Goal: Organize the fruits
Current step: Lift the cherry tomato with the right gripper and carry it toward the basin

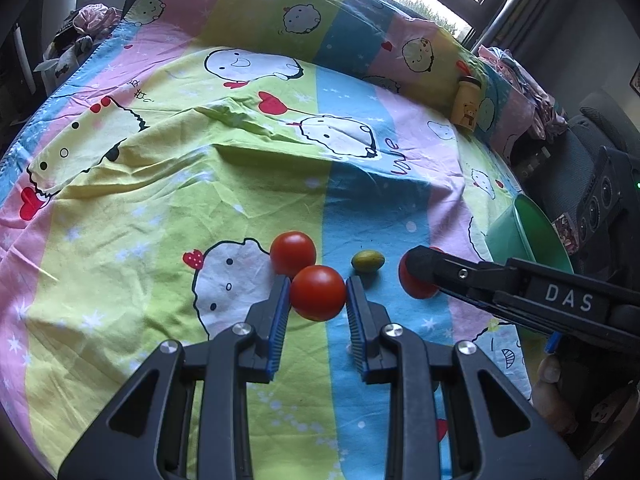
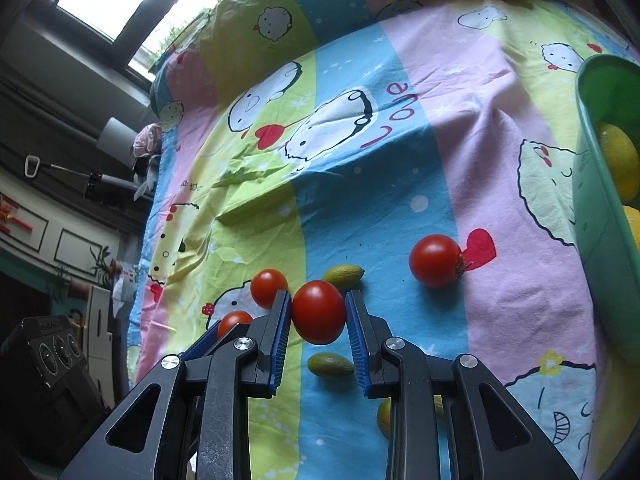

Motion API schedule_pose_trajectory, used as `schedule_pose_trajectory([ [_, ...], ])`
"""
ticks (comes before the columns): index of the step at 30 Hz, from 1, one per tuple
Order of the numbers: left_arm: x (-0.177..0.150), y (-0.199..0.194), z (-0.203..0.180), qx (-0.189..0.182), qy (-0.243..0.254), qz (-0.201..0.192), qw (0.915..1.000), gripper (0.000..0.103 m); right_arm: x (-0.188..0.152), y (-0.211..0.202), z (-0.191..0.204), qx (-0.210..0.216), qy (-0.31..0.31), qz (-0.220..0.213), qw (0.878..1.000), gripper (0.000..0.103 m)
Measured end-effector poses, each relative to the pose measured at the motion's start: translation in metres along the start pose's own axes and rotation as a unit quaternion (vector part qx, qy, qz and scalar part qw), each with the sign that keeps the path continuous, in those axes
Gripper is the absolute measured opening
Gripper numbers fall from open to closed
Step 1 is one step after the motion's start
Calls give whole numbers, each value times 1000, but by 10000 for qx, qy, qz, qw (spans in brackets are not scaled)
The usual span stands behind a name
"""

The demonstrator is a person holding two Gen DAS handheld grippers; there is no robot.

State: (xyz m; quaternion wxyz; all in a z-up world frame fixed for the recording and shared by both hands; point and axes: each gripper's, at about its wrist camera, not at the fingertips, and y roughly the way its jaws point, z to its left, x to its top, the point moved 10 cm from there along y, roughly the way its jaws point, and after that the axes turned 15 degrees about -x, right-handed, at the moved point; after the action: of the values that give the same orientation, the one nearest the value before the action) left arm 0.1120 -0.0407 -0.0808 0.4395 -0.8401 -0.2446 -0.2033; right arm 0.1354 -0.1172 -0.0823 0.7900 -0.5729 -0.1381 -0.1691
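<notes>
Your surface: bed (image 2: pixel 500 184) under cartoon sheet | lying on it: loose tomatoes (image 2: pixel 435 261), small green fruits (image 2: pixel 343 273), green bowl (image 2: pixel 596 240), patterned cup (image 1: pixel 467 105)

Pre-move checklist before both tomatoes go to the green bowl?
1. Left gripper shut on tomato: ok.
2. Right gripper shut on its tomato: ok.
3. Green bowl in view, upright: ok.
4. Room in bowl beside yellow fruit: cannot tell.
5. Both tomatoes lifted clear of sheet: cannot tell.
6. Loose tomato lies toward the bowl: not ok.
</notes>
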Motion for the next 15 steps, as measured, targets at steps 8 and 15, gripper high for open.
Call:
schedule_pose_trajectory([
  [8,2,1,-15,-62,162,-21,9998,28,11,-23,-15,-3,189,-353,9992,30],
  [15,5,3,-32,-229,273,-27,9994,28,17,-34,-26,27,340,-496,9982,30],
])
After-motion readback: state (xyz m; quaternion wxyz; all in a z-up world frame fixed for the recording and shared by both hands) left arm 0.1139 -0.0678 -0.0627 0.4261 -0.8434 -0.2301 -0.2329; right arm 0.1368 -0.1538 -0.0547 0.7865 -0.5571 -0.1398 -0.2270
